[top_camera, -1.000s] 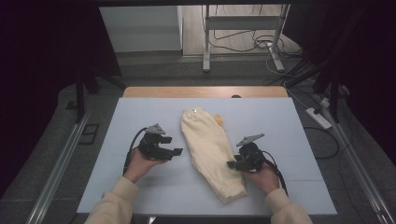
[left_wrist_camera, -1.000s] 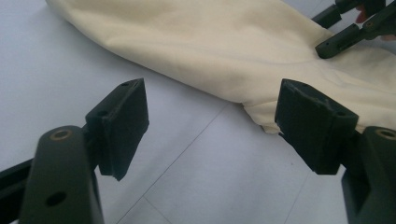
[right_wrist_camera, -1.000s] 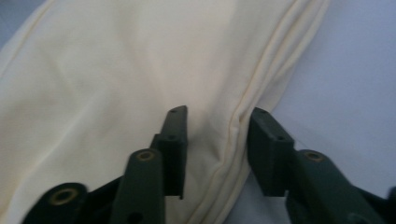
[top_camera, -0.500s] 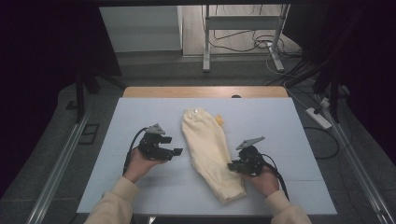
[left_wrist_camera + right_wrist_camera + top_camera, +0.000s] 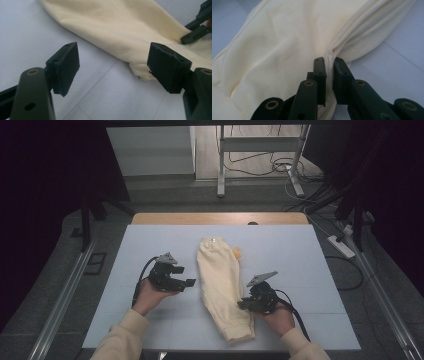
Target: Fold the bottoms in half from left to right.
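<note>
Cream trousers (image 5: 222,290) are lying folded on a pale blue mat (image 5: 310,260) over a wooden table (image 5: 220,218); right gripper (image 5: 246,304) is pinching their edge, having just closed; left gripper (image 5: 186,282) is gaping wide beside them

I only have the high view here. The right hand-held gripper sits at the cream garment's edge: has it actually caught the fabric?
Observer: Yes. In its own view the right hand-held gripper pinches a fold of the cream garment between its jaws, which have just been closing.
Operator: And the left one?
Observer: The left hand-held gripper stands wide open, nothing between its jaws.
Operator: Where does it aim?
Observer: At the garment's cuffed end.
</note>
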A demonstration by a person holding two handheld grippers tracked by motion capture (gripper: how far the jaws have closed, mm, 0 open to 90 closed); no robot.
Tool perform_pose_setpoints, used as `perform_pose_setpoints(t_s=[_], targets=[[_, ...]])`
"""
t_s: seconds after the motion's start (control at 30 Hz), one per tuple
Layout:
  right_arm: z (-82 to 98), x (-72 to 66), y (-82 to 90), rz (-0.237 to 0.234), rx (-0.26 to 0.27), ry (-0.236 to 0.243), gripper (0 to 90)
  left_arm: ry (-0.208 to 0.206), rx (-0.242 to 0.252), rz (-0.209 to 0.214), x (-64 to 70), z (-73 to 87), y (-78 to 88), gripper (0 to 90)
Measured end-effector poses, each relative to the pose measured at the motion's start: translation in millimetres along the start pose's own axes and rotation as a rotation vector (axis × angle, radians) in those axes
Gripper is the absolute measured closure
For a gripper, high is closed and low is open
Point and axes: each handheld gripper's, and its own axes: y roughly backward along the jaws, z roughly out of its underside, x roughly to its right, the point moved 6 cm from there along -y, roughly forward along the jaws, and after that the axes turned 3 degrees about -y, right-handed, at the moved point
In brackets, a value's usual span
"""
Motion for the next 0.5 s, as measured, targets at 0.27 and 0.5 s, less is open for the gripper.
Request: perform_pose_setpoints(t_s=[0.27,0.5], targets=[[-4.2,-20.5,-7.2,-0.026,0.012,0.033,81.1,-0.002,-0.002,0.002,0.2,0.0,-0.1,25.6],[-4.2,-13.6,-1.9,0.002,-0.008,0.027,81.6,-0.001,0.003,0.004,-0.1,0.3,1.0,25.6]])
